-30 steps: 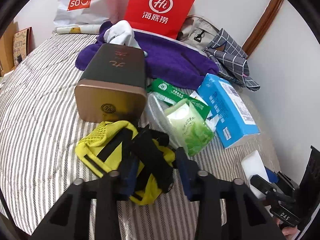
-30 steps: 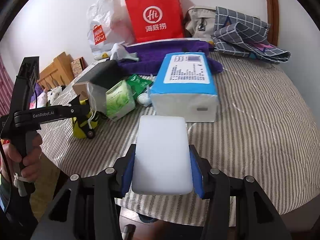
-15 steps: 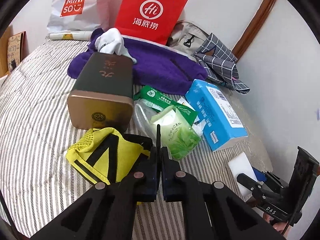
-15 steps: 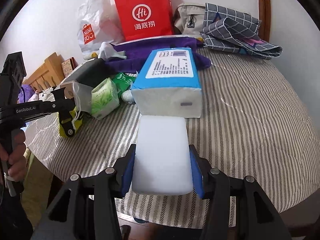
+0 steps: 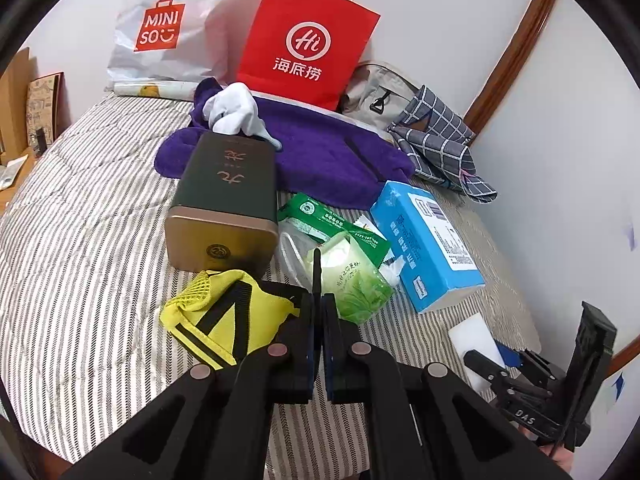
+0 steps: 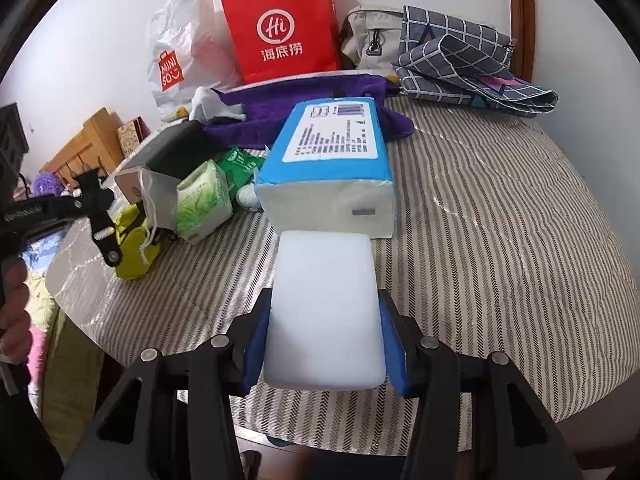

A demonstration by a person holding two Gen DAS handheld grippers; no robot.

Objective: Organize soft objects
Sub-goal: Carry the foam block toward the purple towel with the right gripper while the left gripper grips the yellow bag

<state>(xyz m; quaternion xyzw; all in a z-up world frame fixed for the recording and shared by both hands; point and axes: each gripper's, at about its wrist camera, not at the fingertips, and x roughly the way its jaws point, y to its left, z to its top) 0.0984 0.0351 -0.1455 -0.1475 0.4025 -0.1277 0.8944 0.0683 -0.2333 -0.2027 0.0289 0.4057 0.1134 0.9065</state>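
Observation:
A yellow mesh pouch with black straps lies at the near edge of the striped bed. My left gripper is shut on one of its black straps, which sticks up thinly between the fingers. From the right wrist view the same pouch hangs under the left gripper. My right gripper is shut on a white foam block, held just above the bed in front of a blue tissue pack. The left wrist view shows that block low on the right.
Behind the pouch stand a dark tin box, a green tissue pack and green wipes. A purple towel with a white glove, a red paper bag, a white plastic bag and a plaid cloth line the wall.
The left gripper's jaws closed on the pouch's black strap, then rose a little with it. The right gripper kept the white block where it was.

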